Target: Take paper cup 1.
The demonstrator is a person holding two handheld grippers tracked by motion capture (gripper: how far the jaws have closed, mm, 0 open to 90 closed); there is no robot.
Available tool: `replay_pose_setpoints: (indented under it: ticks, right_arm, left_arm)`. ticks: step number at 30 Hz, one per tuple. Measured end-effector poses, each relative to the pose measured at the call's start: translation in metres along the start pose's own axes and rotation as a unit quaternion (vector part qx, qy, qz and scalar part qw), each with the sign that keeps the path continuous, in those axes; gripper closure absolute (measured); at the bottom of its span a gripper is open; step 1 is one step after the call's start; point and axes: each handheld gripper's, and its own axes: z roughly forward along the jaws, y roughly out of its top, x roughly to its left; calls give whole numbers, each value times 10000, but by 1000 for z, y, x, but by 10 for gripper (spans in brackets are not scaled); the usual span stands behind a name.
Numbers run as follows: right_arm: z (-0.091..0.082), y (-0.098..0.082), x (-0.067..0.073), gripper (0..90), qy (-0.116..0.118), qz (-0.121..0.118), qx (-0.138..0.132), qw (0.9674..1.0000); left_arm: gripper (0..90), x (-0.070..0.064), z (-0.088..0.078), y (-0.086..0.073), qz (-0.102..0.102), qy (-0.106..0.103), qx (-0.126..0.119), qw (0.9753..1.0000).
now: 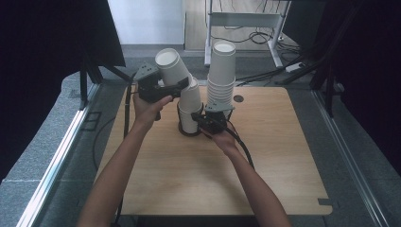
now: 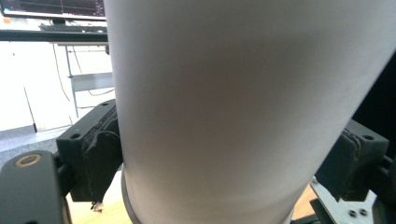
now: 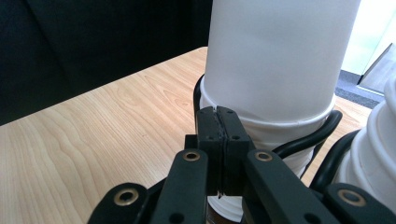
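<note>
Gripping a tilted white paper cup (image 1: 171, 66), the left gripper (image 1: 163, 90) risks toppling the cup stack (image 1: 190, 108); right gripper (image 1: 208, 120) jaws sit closed, empty.

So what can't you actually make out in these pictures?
- Left gripper view: the tilted cup hides the table behind it.
- Right gripper view: the shut right gripper hides the holder stack base.
- High view: cup count in the tall stack is too small to tell.

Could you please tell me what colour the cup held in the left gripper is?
The cup is plain white, with no print; it shows best in the high view, tilted in the left gripper.
</note>
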Motion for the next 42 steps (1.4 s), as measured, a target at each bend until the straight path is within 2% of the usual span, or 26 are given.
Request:
replay_pose_setpoints:
  ticks: [9,14,18,26,27,30,34,36,38,42]
  right_arm:
    - [-9,-4,0,838,37,-2,-106,9999]
    - [-20,-6,0,778,28,-11,-198,9998]
    - [-29,-9,0,745,73,16,-185,9998]
    - [-43,-12,3,697,34,-72,-260,9996]
    - [-48,-14,4,689,33,-89,-268,9996]
    - [-55,-17,6,670,34,-73,-319,9995]
    - [-62,-21,7,646,60,-40,-393,9992]
    - [-68,-26,10,612,81,-30,-421,9991]
    - [-72,-29,11,602,65,-36,-484,9988]
    - [-79,-36,14,582,53,0,-481,9988]
  left_arm:
    - [130,-5,-7,-9,50,-128,44,9999]
    - [131,-9,-11,-14,130,-107,87,9998]
    - [131,-14,-18,-22,117,-186,77,9997]
    - [131,-21,-28,-34,167,-131,81,9997]
    - [131,-24,-32,-37,217,-67,101,9997]
    - [131,-28,-35,-41,254,-88,117,9996]
    - [131,-35,-38,-54,213,-200,203,9994]
    - [131,-40,-41,-63,280,-174,223,9992]
    - [131,-45,-44,-74,190,-258,200,9993]
    - [131,-51,-47,-86,246,-229,242,9991]
